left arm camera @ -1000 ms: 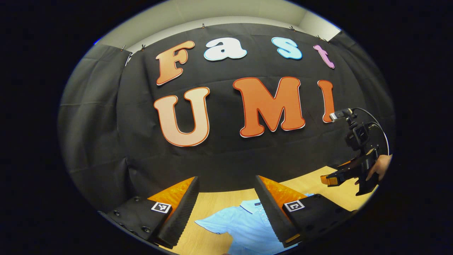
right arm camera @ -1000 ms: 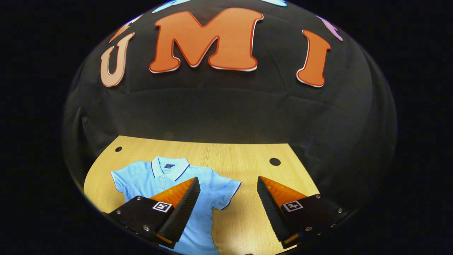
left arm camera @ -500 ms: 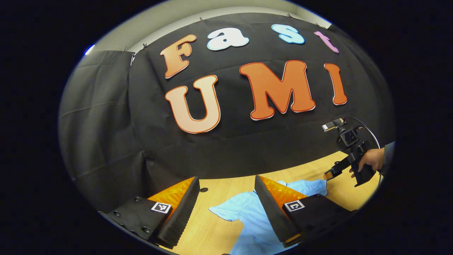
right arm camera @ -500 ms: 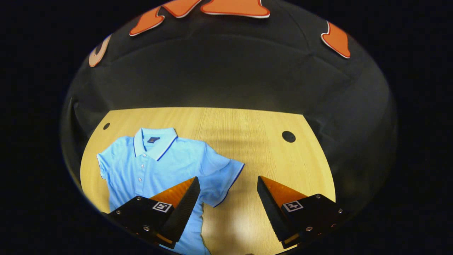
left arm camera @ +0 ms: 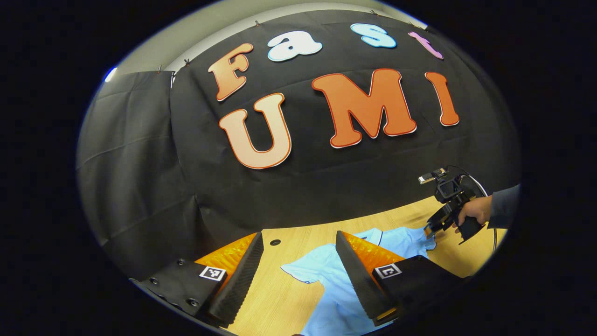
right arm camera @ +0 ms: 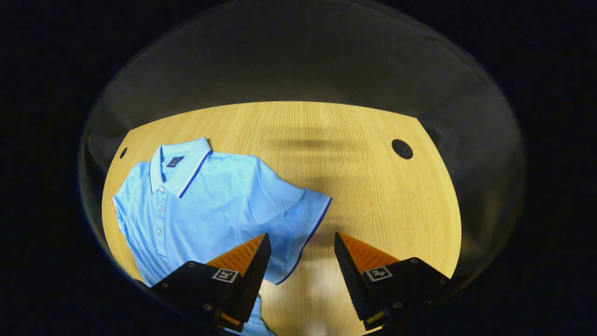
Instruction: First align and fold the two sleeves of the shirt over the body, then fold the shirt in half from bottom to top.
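- Left gripper (left arm camera: 298,249): fingers spread wide with nothing between them, held above the near part of the wooden table (left arm camera: 280,303).
- Right gripper (right arm camera: 298,249): fingers spread, nothing clamped. Its left finger overlaps the hem area of the shirt's sleeve in the picture; whether it touches the fabric cannot be told.
- Light blue polo shirt (right arm camera: 205,205): lies flat on the table, front side up, collar toward the far edge, on the left half of the tabletop in the right gripper view. The button placket is closed.
- Sleeve nearest the right gripper (right arm camera: 298,224): spread outward on the wood, unfolded, with a dark trim line along its cuff.
- Opposite sleeve (left arm camera: 298,270): in the left gripper view it lies flat on the table, just beyond the left gripper's fingers, also unfolded.
- Collar (right arm camera: 179,163): laid flat, with dark edging and a small dark label inside the neck.
- Table holes: one round hole (right arm camera: 402,149) at the far right of the tabletop, well apart from the shirt; another (right arm camera: 123,152) at the far left.
- In the left gripper view, a hand (left arm camera: 473,212) with a dark sleeve holds the right gripper over the shirt's far sleeve.
- Black cloth wall (right arm camera: 298,60): stands behind the table's far edge.
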The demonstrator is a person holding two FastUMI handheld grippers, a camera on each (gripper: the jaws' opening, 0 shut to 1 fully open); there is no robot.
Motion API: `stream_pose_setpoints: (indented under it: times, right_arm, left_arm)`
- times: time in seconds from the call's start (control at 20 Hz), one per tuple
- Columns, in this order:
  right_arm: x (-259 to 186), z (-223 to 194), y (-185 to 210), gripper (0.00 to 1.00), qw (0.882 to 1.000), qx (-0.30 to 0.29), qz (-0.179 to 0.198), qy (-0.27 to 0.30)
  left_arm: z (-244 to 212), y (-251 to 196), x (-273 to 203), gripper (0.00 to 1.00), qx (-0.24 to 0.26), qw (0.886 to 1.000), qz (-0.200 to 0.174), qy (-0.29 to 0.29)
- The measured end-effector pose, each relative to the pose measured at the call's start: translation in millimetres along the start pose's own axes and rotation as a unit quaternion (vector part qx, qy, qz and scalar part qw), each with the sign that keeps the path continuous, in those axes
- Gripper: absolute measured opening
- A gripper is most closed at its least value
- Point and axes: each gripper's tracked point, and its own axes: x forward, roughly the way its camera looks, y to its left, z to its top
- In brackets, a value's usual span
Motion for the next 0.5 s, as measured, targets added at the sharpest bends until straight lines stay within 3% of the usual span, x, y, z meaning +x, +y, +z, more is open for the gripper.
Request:
stream_pose_setpoints:
  times: [0.3, 0.5]
  right_arm:
    - [21.3, -10.2, 6.1, 0.74, 0.998, 0.038, 0.004, 0.040]
    - [27.2, -7.8, 8.6, 0.44, 0.998, 0.051, 0.001, 0.042]
  left_arm:
    - [2.4, -9.7, 1.4, 1.00, 0.011, 1.000, -0.005, 0.005]
    - [-1.3, -11.6, 2.0, 1.00, 0.004, 1.000, -0.006, 0.016]
